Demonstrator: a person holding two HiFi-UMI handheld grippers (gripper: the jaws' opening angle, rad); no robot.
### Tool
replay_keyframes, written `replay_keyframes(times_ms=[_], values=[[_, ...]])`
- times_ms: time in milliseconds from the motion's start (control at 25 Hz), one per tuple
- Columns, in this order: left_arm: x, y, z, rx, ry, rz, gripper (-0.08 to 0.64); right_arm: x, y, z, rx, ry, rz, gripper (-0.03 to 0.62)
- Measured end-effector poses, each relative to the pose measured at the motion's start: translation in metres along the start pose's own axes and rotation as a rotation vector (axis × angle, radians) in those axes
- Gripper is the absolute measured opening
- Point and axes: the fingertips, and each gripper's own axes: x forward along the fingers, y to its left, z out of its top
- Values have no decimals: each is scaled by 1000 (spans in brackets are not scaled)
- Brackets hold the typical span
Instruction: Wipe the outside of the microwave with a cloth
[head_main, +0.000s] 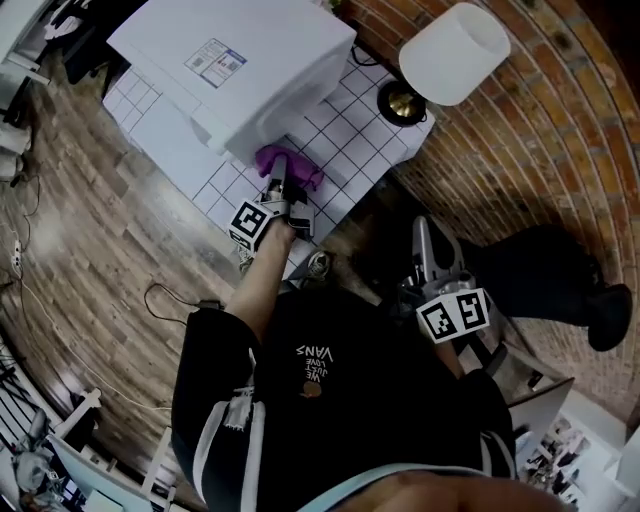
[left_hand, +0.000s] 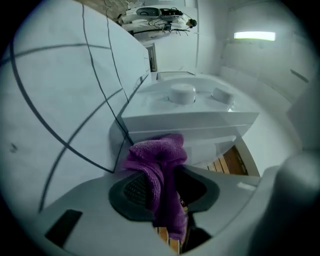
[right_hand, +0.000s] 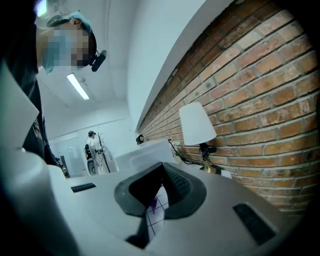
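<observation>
The white boxy microwave (head_main: 235, 70) sits on a white tiled counter (head_main: 345, 130) with dark grout lines, a printed label (head_main: 215, 62) stuck flat on its smooth top. To the microwave's right a lamp with a white drum shade (head_main: 453, 40) rises from a round brass base (head_main: 402, 102), hard against the rough red brick wall (head_main: 540, 150). Left of the microwave lies grey-brown wood plank floor (head_main: 90, 210) with a thin dark cable (head_main: 170, 295) looped across it. Nothing stands between your grippers and the microwave's near face. Your left gripper (head_main: 275, 200) is clamped on the purple terry cloth (head_main: 288, 168), which bunches in soft, nubby folds above the pads, hangs in a limp tail below them and meets the microwave's near lower edge. In the left gripper view the cloth (left_hand: 155, 165) fills the gap of that gripper (left_hand: 167, 187) and hides part of the microwave's pale ledge (left_hand: 195, 107). Your right gripper (head_main: 430, 265) hangs well back from the microwave at your right side; its jaws (right_hand: 160, 192) stand a narrow way apart and hold nothing, with only tile showing through.
</observation>
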Motion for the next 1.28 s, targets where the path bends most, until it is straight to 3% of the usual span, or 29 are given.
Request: replay_keyframes(times_ms=[320,760,1000,1280], values=[[84,0,-52,-20,77,-21,133,-25,-42,-3,23,4,-130,-3],[187,-5,-111,-31,149,-20,133,-42,-75,1,31,1,-235,-3],[208,-8,-125,-52,163,-16,133,-48,-81,-1,39,3,-266,-3],[188,-15,-130,-98,206,-27,133,-37,-67,3,29,-4,-235,-3]])
